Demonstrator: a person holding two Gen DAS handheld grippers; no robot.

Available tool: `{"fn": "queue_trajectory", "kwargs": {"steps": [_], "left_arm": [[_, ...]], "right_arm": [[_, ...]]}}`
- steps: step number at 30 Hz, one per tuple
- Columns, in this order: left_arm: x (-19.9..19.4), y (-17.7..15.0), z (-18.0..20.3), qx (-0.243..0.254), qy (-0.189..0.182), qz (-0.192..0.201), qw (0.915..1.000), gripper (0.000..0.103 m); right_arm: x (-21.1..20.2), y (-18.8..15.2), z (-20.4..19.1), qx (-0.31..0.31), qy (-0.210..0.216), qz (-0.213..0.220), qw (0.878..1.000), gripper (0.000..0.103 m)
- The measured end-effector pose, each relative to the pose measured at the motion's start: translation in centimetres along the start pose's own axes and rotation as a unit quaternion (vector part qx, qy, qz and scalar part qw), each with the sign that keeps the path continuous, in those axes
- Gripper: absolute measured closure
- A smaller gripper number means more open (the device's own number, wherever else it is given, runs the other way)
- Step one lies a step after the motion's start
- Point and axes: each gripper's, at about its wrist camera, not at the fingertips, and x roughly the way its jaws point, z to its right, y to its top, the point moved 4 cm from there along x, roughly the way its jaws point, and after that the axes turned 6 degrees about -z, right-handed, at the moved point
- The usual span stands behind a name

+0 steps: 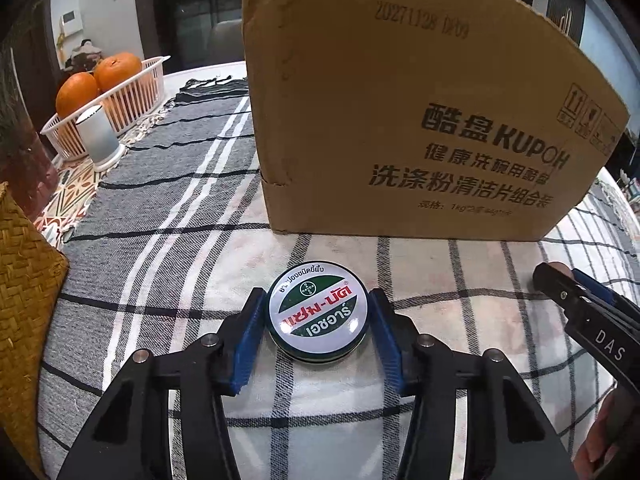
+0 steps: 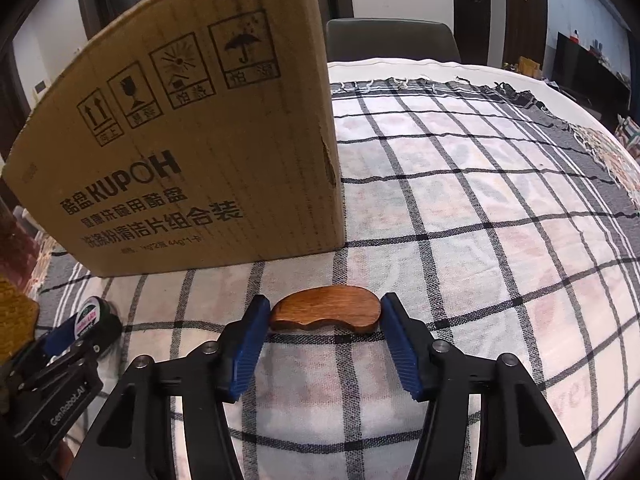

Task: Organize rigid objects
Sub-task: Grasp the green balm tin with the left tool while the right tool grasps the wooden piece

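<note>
Your left gripper point(image 1: 317, 322) has its 2 blue pads point(image 1: 249, 338) pressed against the sides of the round tin point(image 1: 318, 317), lid up, resting on the checked cloth point(image 1: 440, 264) near the front edge of the table. It is clamped on that tin.

Your right gripper point(image 2: 325, 322) has the wooden piece point(image 2: 326, 312) between its pads. The left pad touches the piece's end; on the other side the tip sits right at the wood, but you cannot tell if it presses. The piece lies flat on the cloth, also toward the front edge, just right of the tin.

Behind both stands the cardboard box point(image 1: 420, 112), upright on the cloth, its printed face toward you, near the tin and the wood but not touching either.

Far off at the table's left edge sits a white basket point(image 1: 132, 96) with 2 oranges point(image 1: 118, 70) inside, and a small white cylinder point(image 1: 98, 136) just in front of it.
</note>
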Motion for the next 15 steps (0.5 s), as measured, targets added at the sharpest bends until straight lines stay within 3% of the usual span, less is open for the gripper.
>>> {"fn": "queue_trajectory", "kwargs": {"steps": [8,15], "left_arm": [[-2.2,-0.3,0.7,0.007,-0.032,0.015,0.9994,0.052],[-4.6,-0.1,1.1,0.011,-0.038,0.035,0.9986,0.052]], "right_arm": [[-2.4,-0.3,-1.1,-0.016,0.016,0.019,1.000,0.045],[-4.5,-0.9,-1.9,-0.020,0.035,0.031,0.999,0.045]]}}
